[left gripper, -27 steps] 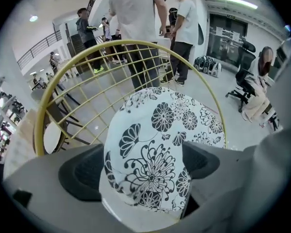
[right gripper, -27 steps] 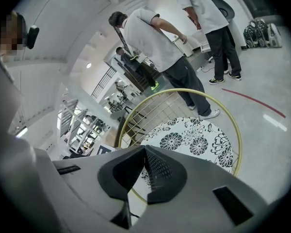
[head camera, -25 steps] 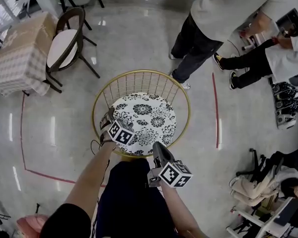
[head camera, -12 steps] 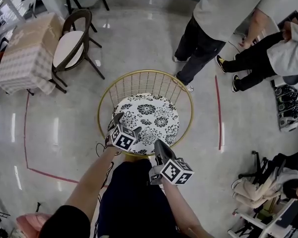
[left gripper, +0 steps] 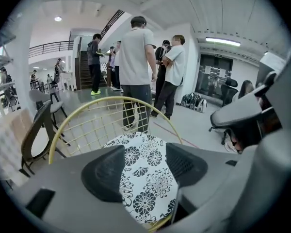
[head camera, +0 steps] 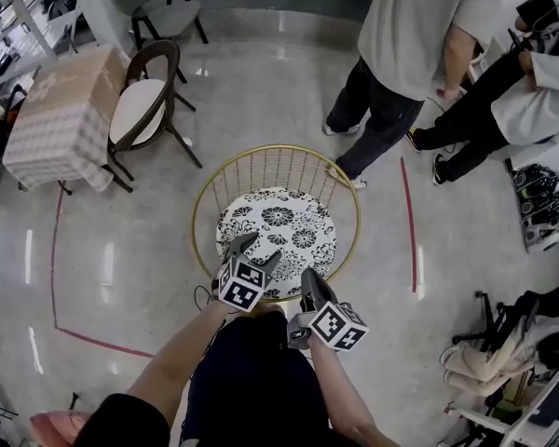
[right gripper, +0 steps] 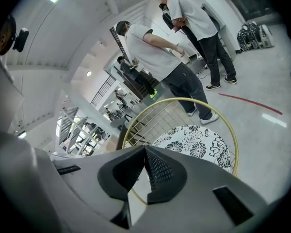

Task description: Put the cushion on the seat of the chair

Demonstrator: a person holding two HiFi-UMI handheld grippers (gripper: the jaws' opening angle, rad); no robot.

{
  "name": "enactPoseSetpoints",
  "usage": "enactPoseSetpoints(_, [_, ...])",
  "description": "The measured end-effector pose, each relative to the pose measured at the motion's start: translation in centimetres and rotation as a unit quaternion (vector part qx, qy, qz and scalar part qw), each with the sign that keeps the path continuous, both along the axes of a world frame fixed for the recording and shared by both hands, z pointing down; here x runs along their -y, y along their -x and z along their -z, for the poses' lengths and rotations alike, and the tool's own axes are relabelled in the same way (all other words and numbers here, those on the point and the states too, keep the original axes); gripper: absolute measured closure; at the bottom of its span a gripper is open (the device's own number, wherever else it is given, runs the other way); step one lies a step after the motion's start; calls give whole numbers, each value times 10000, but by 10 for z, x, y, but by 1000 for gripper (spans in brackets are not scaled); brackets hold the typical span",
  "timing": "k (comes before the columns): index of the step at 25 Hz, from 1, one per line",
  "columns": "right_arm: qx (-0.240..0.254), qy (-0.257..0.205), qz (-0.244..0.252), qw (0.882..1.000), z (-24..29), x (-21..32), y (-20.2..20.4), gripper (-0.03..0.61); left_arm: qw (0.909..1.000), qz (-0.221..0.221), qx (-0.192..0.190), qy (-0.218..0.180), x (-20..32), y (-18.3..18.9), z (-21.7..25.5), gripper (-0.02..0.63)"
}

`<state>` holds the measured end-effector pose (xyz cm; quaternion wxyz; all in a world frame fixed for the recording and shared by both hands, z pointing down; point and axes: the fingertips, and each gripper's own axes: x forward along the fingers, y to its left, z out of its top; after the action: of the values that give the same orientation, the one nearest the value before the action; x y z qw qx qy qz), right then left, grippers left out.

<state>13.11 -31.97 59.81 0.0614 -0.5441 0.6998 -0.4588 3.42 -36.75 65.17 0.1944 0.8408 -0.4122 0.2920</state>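
A round black-and-white flowered cushion (head camera: 278, 231) lies on the seat of the gold wire chair (head camera: 201, 198). My left gripper (head camera: 258, 250) hangs above the cushion's near edge. Its jaws are closing with nothing between them, and only the cushion (left gripper: 145, 178) far below shows in the gap, inside the gold rim (left gripper: 111, 100). My right gripper (head camera: 309, 277) is shut and empty, just off the chair's near rim. In the right gripper view, the right gripper (right gripper: 145, 150) has its pads together, with the cushion (right gripper: 196, 140) and rim (right gripper: 184, 100) beyond.
A dark wooden chair with a white seat (head camera: 138, 105) and a table under a checked cloth (head camera: 61, 119) stand at the far left. People (head camera: 419, 35) stand at the far right behind the wire chair. A red line (head camera: 409, 222) marks the floor.
My left gripper has lifted off the cushion's near-left part and drawn back toward me, and its jaws have narrowed. The right gripper has barely moved. The cushion stays on the seat.
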Motion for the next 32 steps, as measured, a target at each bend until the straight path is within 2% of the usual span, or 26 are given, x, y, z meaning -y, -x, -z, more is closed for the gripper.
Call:
enactPoseSetpoints(3, [10, -130, -180, 9998, 8, -1, -9, 574, 9994, 48, -220, -276, -7, -3, 26, 396])
enactPoseSetpoints(6, [-33, -253, -359, 9990, 17, -3, -20, 574, 9979, 39, -446, -476, -17, -8, 51, 424])
enactPoseSetpoints(14, [-286, -790, -351, 9958, 51, 3, -22, 574, 9938, 69, -902, -653, -35, -14, 102, 566])
enactPoseSetpoints(20, [-448, -1214, -445, 9906, 81, 7, -20, 575, 9870, -129, -1419, -739, -49, -24, 139, 595])
enactPoseSetpoints(26, [-463, -1727, -388, 9831, 108, 7, -17, 575, 9744, -222, -2039, -915, -62, -33, 172, 597])
enactPoseSetpoints(32, [-866, -2055, -62, 9748, 126, 8, -9, 578, 9730, -423, -1949, -1160, -68, -40, 178, 597])
